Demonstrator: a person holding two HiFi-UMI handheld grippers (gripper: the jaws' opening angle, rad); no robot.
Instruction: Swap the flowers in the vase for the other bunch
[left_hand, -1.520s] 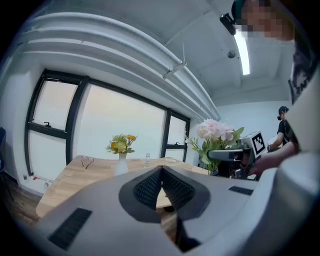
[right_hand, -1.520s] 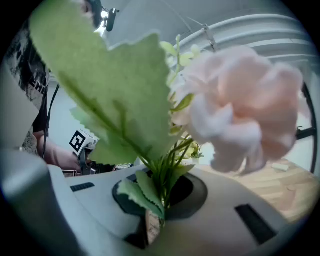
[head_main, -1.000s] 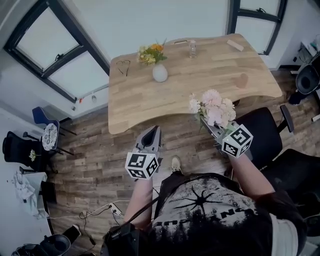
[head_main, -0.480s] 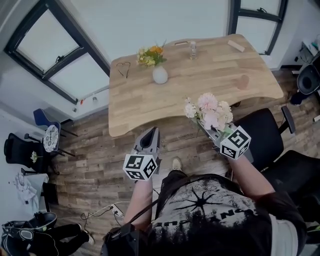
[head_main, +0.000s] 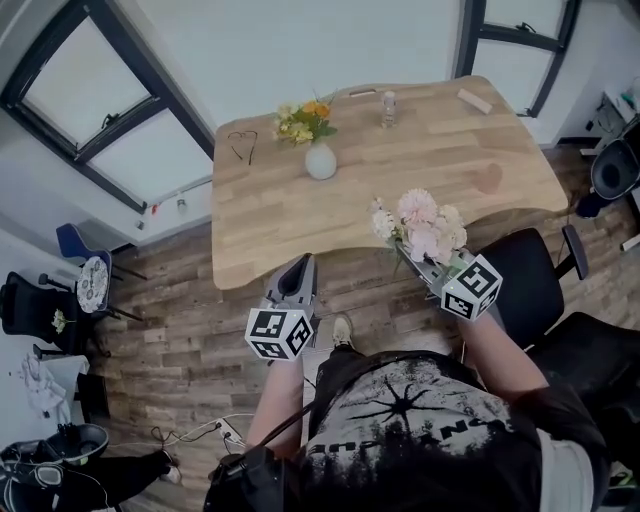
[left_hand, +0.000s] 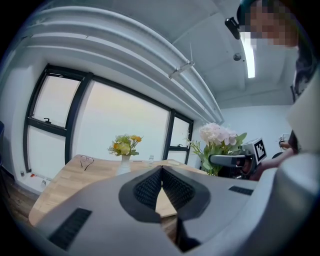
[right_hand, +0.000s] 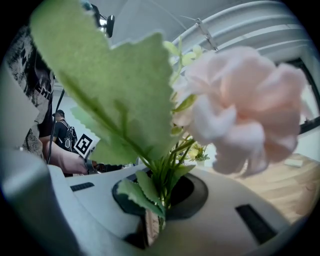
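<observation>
A white vase with a yellow and orange bunch stands on the far left of the wooden table; it also shows small in the left gripper view as the vase under its flowers. My right gripper is shut on the stems of a pink and white bunch, held over the table's near edge. In the right gripper view the pink blooms and green leaves fill the picture. My left gripper is shut and holds nothing, just short of the near edge.
A small clear bottle, a pale block and a pair of glasses lie on the table. A black office chair stands at the right. Another person stands behind in the right gripper view. Windows line the far wall.
Both grippers have drifted a little toward the table, the pink bunch travelling with the right one. The vase and its flowers have not moved.
</observation>
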